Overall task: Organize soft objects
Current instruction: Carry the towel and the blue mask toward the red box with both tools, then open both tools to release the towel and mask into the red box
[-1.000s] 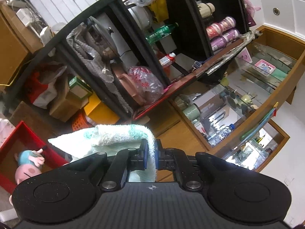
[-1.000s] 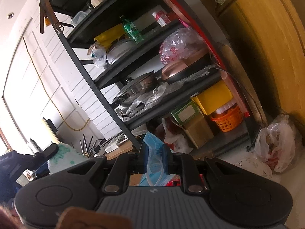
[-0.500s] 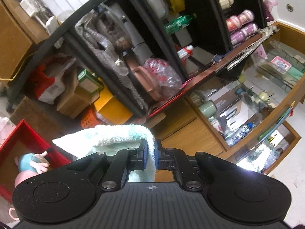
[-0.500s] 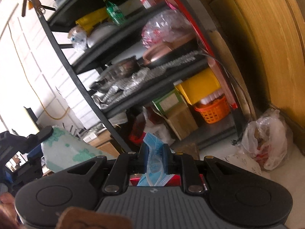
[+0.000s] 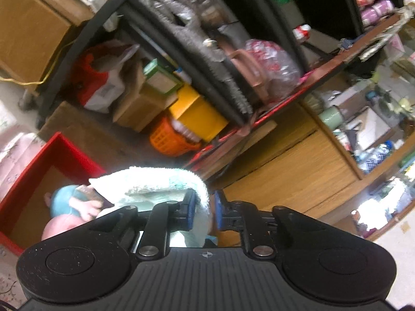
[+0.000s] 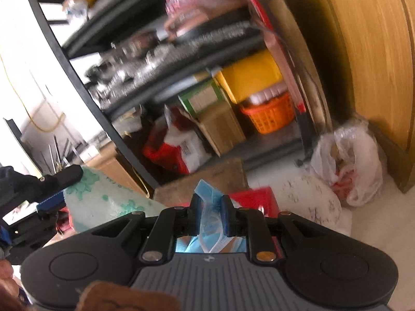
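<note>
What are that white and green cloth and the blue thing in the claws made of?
The white and green cloth looks like terry towelling: a fluffy, looped, matte pile that folds softly. The blue thing in the right claw seems to be a thin non-woven face mask, pleated, with white elastic loops below. Motion blur leaves both guesses open.

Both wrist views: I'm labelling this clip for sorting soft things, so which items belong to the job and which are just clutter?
Job:
- towel between left gripper jaws, just opening
- blue face mask in right gripper
- red box
- plush toy

Clutter:
- orange basket
- yellow box
- plastic bag
</note>
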Demonstrator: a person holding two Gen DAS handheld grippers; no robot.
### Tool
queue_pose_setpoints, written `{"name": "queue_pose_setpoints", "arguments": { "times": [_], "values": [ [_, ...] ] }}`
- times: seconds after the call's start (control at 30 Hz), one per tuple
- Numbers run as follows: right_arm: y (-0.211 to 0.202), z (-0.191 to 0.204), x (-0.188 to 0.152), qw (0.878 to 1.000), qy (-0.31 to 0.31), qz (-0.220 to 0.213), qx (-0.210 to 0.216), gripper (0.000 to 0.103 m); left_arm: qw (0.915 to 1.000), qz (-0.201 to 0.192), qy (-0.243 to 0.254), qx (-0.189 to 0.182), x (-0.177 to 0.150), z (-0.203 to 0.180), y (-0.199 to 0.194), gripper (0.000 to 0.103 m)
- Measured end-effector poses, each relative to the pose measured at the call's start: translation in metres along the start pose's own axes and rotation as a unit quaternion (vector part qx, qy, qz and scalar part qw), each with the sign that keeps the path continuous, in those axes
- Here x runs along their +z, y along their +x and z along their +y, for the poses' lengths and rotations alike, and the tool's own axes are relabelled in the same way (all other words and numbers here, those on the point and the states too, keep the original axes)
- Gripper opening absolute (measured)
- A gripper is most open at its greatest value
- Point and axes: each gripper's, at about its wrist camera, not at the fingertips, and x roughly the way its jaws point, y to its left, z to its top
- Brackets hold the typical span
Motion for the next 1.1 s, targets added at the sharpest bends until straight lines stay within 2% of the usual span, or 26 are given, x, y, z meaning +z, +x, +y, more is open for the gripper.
{"name": "queue_pose_setpoints", "arguments": {
  "times": [0.03,0.07,0.1,0.13,0.3,0.67,1.1],
  "values": [
    [0.002,-0.002,-0.002,1.000,0.004,0.004,0.000,0.000,1.0000,0.003,0.001,0.006,0.000,0.002,0.002,0.018],
    [0.005,-0.002,-0.003,1.000,0.002,0.014,-0.003,0.000,0.9999,0.009,0.003,0.011,-0.001,0.003,0.004,0.027],
    [0.007,-0.002,-0.005,1.000,-0.003,0.023,-0.006,0.001,0.9998,0.014,0.005,0.015,-0.001,0.004,0.006,0.040],
    [0.008,-0.002,-0.006,1.000,-0.005,0.029,-0.008,0.005,0.9997,0.014,0.005,0.021,-0.002,0.005,0.006,0.044],
    [0.007,-0.005,-0.008,0.999,-0.003,0.034,-0.019,0.008,0.9994,0.014,0.008,0.032,-0.003,0.004,0.001,0.045],
    [-0.017,0.009,-0.015,0.999,-0.010,0.032,0.001,0.011,0.9964,0.018,0.042,0.072,-0.019,-0.001,-0.037,0.047],
    [-0.048,0.013,-0.044,0.998,-0.029,0.050,0.014,0.014,0.9841,0.083,0.095,0.125,-0.062,0.022,-0.065,0.050]
  ]
}}
